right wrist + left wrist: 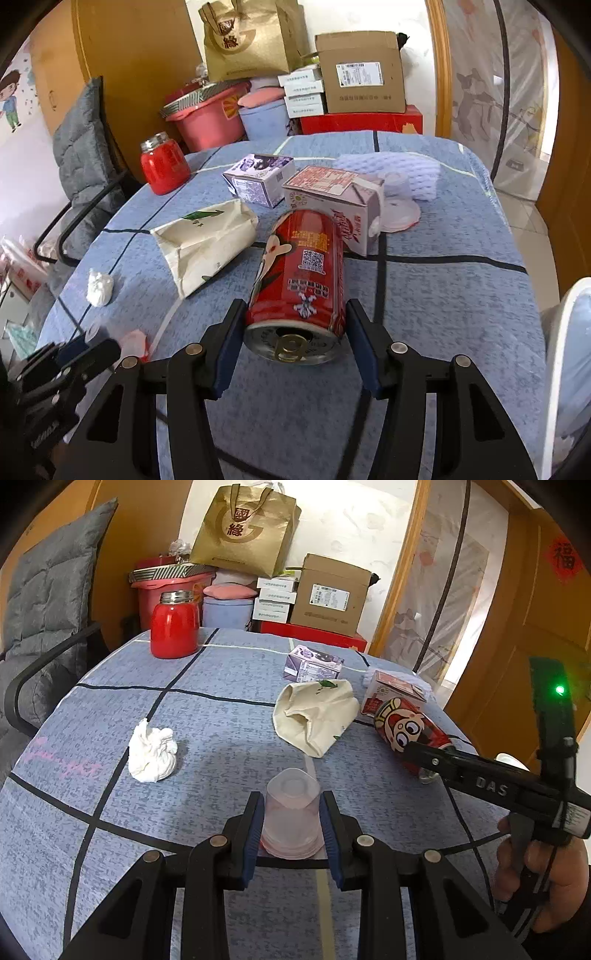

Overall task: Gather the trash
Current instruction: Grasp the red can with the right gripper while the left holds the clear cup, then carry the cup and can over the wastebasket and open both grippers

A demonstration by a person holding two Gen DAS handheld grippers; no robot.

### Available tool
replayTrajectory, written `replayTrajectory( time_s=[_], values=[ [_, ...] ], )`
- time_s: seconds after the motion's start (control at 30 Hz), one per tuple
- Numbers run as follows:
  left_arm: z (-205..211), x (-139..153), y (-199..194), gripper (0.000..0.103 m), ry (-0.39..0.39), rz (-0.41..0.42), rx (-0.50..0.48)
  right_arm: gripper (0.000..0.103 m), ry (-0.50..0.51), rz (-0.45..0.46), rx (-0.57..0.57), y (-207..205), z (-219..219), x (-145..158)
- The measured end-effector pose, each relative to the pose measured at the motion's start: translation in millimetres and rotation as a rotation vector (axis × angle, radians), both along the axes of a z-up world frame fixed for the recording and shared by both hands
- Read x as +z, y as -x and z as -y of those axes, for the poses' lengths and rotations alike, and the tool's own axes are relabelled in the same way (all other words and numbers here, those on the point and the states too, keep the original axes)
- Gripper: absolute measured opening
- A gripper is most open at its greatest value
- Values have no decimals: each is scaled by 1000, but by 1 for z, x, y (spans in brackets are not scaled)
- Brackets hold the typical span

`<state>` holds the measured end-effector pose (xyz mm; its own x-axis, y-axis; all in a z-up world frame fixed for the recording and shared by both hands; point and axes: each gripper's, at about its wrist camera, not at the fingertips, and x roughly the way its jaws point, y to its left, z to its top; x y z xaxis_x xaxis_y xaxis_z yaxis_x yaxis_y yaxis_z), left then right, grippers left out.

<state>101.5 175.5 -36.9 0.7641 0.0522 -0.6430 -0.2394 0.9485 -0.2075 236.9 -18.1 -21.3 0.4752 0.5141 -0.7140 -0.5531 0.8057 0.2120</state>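
On a surface [110, 709] draped in blue checked cloth, the left tool [291, 823] pinches an upturned clear plastic cup [291, 808] between its 2 blue pads, which press on the cup's sides. The right tool [295, 343] stands spread around a red drink can [299, 280] lying on its side, its pull-tab end facing the camera; both pads sit just beside the can, and contact cannot be told. A crumpled white tissue [151, 753], a cream paper bag [314, 716], 2 cartons [258, 181] [332, 199] and a red jar [173, 627] lie further back.
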Motion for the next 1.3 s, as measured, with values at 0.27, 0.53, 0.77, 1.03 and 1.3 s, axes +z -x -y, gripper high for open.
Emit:
replayTrajectory(
  time_s=[0.27,0.53,0.77,1.03,1.3],
  values=[
    [21,7,0,31,-17,-1,-30,55,-28,-8,17,21,40,8],
    [56,20,0,31,-36,10,-90,54,-53,17,-4,36,81,25],
    [88,33,1,31,-59,26,-149,54,-83,40,-25,47,112,40],
    [124,44,-3,31,-68,40,-224,54,-104,55,-67,54,148,49],
    [161,52,-16,31,-58,52,-301,54,-110,75,-151,57,193,58]
  ],
)
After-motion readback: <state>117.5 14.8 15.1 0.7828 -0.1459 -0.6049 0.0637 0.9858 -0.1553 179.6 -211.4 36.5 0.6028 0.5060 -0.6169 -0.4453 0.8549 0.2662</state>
